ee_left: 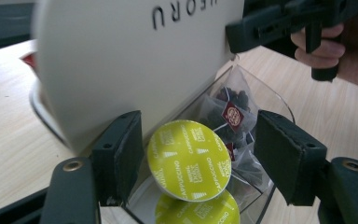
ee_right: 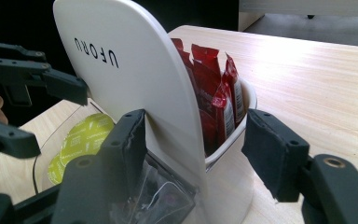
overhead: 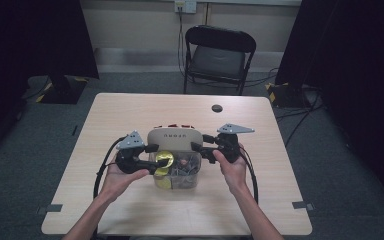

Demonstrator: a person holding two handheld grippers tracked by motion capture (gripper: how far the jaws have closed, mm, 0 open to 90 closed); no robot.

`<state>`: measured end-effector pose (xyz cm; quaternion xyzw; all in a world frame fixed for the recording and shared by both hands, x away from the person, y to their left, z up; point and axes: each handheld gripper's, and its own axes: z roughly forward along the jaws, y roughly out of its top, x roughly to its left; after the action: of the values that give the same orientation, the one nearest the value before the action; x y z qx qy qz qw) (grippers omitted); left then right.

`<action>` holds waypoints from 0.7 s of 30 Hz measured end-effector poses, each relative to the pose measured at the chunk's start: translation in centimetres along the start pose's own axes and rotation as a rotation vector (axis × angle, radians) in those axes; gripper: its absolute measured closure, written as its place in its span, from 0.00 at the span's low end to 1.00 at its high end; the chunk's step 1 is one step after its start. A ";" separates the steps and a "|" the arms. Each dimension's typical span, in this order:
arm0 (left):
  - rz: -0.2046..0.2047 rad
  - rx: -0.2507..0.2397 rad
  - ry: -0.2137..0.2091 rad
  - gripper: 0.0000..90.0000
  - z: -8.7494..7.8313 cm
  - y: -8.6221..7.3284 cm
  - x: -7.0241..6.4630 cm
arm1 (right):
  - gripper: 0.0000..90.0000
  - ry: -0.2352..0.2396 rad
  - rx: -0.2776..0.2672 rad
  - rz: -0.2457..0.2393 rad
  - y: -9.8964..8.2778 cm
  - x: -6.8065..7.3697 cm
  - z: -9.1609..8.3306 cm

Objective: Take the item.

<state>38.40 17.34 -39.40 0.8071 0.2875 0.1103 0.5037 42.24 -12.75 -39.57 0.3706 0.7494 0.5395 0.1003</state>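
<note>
Yellow-green capsule point(ee_left: 189, 161) sits tilted between the fingers of the left gripper point(ee_left: 198, 154), over the clear bin point(overhead: 180, 175) that forms the front of the white holder point(overhead: 175, 137). One finger touches the capsule's rim, but a gap shows at the other, so I cannot tell if it is truly gripped. A second capsule of the same kind lies just below it, with tea bags point(ee_left: 233, 114) further inside. The raised, slanted pose suggests a capsule being sorted into or out of that bin. Right gripper point(ee_right: 193, 144) straddles the holder's upright panel and rear tray. Its fingers are closed on the holder, seemingly to steady it while the other hand works. Red sachets point(ee_right: 214, 88) stand packed in the tray behind the panel. Pale wood-grain desk point(overhead: 130, 115) carries the holder near its front middle, with a dark round grommet point(overhead: 217, 108) beyond it. Further beyond the holder stands a black folding chair point(overhead: 219, 55). Dark curtains point(overhead: 30, 35) hang to either side, above grey carpet point(overhead: 355, 200).
</note>
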 end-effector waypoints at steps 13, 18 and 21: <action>0.011 0.032 0.003 0.36 0.7 -0.6 -0.5 | 0.43 -0.001 0.002 0.000 -0.1 0.0 0.0; 0.029 0.033 0.024 0.35 1.0 -0.6 -0.9 | 0.43 -0.001 0.004 0.000 -0.1 0.0 0.0; 0.030 0.032 0.052 0.35 0.4 -0.8 -0.8 | 0.43 -0.003 0.004 0.000 -0.1 -0.1 -0.1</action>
<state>37.64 16.84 -40.21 0.8162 0.2899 0.1341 0.4814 42.18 -12.88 -39.62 0.3717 0.7503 0.5374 0.1007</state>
